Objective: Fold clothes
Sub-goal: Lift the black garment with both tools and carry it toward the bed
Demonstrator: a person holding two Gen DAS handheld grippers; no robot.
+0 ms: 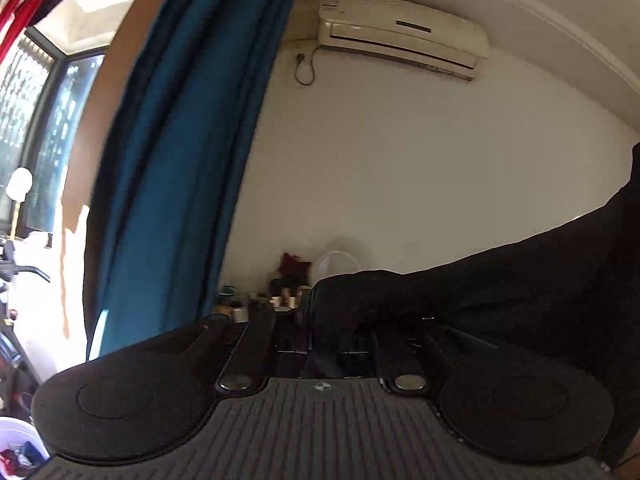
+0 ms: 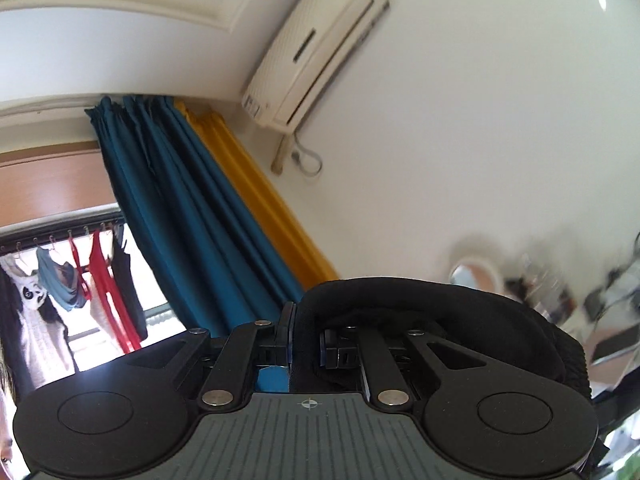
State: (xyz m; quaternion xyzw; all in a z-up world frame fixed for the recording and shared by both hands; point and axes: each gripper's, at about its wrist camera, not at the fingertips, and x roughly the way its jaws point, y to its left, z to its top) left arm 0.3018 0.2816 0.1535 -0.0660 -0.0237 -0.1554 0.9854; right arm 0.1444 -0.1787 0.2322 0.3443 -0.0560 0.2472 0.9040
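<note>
A black garment (image 1: 500, 292) is pinched in my left gripper (image 1: 310, 320), which is shut on its edge; the cloth drapes over the right finger and stretches off to the right, held up in the air. In the right wrist view the same black garment (image 2: 460, 308) bunches over the right finger of my right gripper (image 2: 306, 340), which is shut on a fold of it. Both grippers point roughly level at the white wall, well above the surface below. The rest of the garment hangs out of sight.
A wall air conditioner (image 1: 404, 32) hangs high on the white wall, beside a blue curtain (image 1: 172, 160) and a yellow curtain (image 2: 260, 200). Washing (image 2: 100, 288) hangs on a line at the window. A cluttered shelf (image 1: 280, 292) stands by the wall, a tub of clothes (image 1: 20, 448) at lower left.
</note>
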